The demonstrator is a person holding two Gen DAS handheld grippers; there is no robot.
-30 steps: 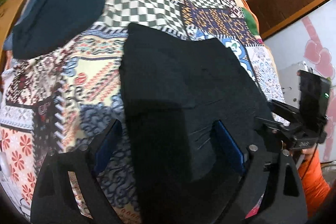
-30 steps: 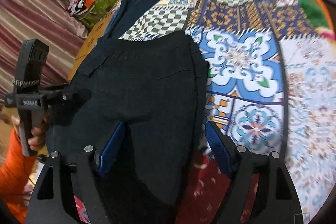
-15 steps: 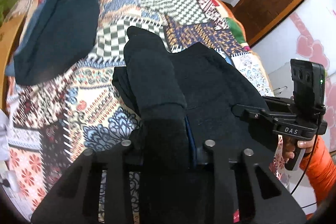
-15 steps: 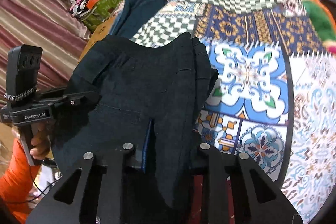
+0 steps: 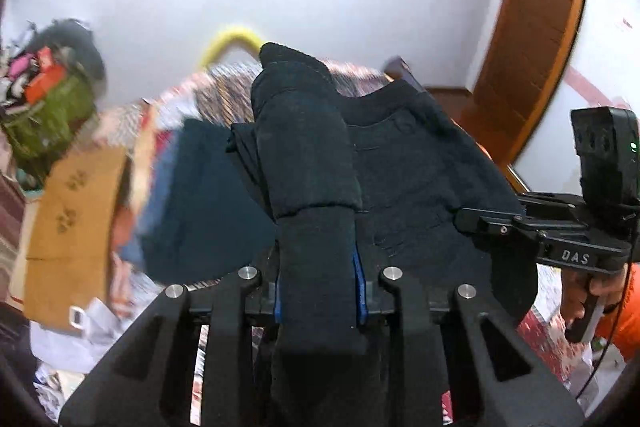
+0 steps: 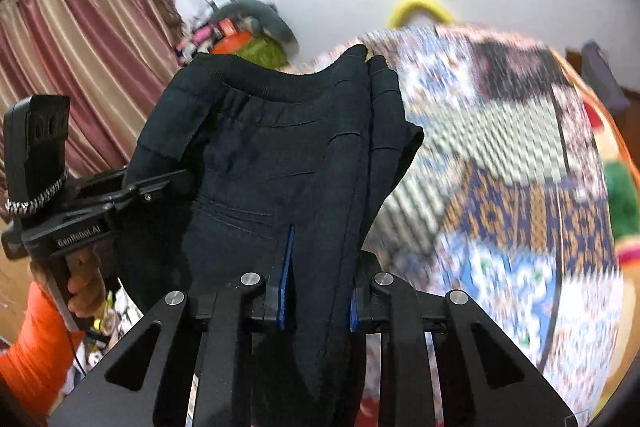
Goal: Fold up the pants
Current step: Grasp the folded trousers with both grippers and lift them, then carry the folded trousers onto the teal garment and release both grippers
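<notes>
The black pants (image 5: pixel 400 167) hang lifted above the bed, held up between both grippers. In the left wrist view my left gripper (image 5: pixel 319 267) has a thick folded edge of the pants between its blue pads, and its jaws are closing on that cloth. My right gripper (image 6: pixel 318 283) pinches the other side of the pants (image 6: pixel 272 147) the same way, its jaws also closing on the fabric. Each gripper shows in the other's view, the right gripper (image 5: pixel 468 217) and the left gripper (image 6: pixel 160 187), both at the pants' side edges. The waistband points away from me.
A patchwork bedspread (image 6: pixel 520 187) lies below. A dark folded garment (image 5: pixel 200 195) rests on the bed's far left. A cardboard box (image 5: pixel 72 207) and a green bag (image 5: pixel 44 115) stand beside the bed. Curtains (image 6: pixel 80 47) are left and a wooden door (image 5: pixel 532 27) right.
Both grippers went from open over the flat pants to shut on their near edge. They then rose and tilted up, lifting the pants off the bedspread.
</notes>
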